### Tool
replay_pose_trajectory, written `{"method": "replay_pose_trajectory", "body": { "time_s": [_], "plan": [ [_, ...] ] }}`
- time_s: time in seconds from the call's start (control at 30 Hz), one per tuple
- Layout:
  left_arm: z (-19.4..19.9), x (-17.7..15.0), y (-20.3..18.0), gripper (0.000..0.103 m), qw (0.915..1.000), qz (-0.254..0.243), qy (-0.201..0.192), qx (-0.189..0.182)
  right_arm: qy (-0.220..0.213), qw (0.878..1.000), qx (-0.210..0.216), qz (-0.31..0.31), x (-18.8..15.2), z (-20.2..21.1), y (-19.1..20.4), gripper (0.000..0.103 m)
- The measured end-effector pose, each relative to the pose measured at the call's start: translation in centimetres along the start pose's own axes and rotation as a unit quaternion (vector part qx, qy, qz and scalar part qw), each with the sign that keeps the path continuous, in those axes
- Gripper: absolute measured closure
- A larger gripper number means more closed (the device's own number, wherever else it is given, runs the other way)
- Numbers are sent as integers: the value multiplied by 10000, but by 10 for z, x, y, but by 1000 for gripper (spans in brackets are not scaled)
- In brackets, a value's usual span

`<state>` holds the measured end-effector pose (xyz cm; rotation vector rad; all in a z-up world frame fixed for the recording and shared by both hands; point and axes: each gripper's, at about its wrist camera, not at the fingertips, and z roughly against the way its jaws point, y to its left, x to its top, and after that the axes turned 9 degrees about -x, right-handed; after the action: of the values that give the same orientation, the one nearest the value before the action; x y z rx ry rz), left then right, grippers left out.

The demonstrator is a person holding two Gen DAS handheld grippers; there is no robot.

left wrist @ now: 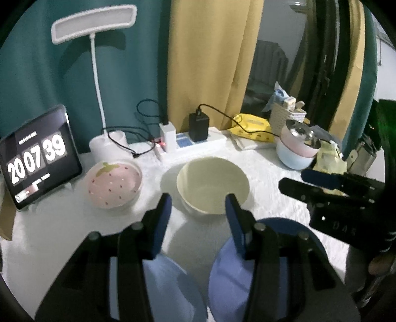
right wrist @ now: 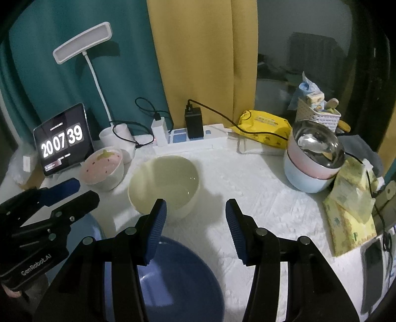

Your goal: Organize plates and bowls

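Left gripper [left wrist: 198, 205]: pitched down over white table [left wrist: 272, 193], jaws apart, nothing between pads. Pale blue plate [left wrist: 173, 292] below left finger, blue plate [left wrist: 230, 277] below right finger, side by side; touching or apart cannot be told.

Cream bowl [left wrist: 212, 184]: upright, just beyond left gripper's fingertips, centred between them; ahead and left of right gripper.

Strawberry bowl [left wrist: 115, 184]: left of cream bowl, near tablet clock [left wrist: 37, 158].

Right gripper [right wrist: 195, 218]: pitched down, jaws apart, empty; blue plate [right wrist: 173, 280] beneath its left finger.

Stacked bowls [right wrist: 313, 161]: far right, pink in pale blue, steel bowl with spoon on top.

Behind: desk lamp [left wrist: 94, 23], power strip [left wrist: 198, 146] with chargers, yellow wipes pack [left wrist: 252, 126], white basket [right wrist: 319, 114].
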<state>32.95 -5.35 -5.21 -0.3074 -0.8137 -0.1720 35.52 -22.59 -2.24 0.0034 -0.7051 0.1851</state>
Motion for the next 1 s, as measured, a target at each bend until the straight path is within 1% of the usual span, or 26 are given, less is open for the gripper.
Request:
{"method": "replay_pose_trajectory", "body": {
  "time_s": [0.1,0.3,0.43,0.63,0.87,1.0],
  "plan": [
    [-9,3,7,56,9999,119,106,-49,28,10000,24,-15,5,-7,2,51],
    [-29,10,15,56,9994,181,288,-71,131,9999,90,-47,17,-25,7,51],
    [-45,14,24,56,9985,292,458,-111,307,9993,135,-152,21,-44,9,51],
    [-71,16,31,56,9968,325,724,-92,598,9979,77,-233,20,-70,13,51],
    [-93,13,36,56,9950,225,973,-75,1004,9935,-50,-530,22,-91,9,51],
    [-103,10,36,57,9938,161,1101,-73,1214,9907,-46,-617,21,-103,12,51]
  ]
}}
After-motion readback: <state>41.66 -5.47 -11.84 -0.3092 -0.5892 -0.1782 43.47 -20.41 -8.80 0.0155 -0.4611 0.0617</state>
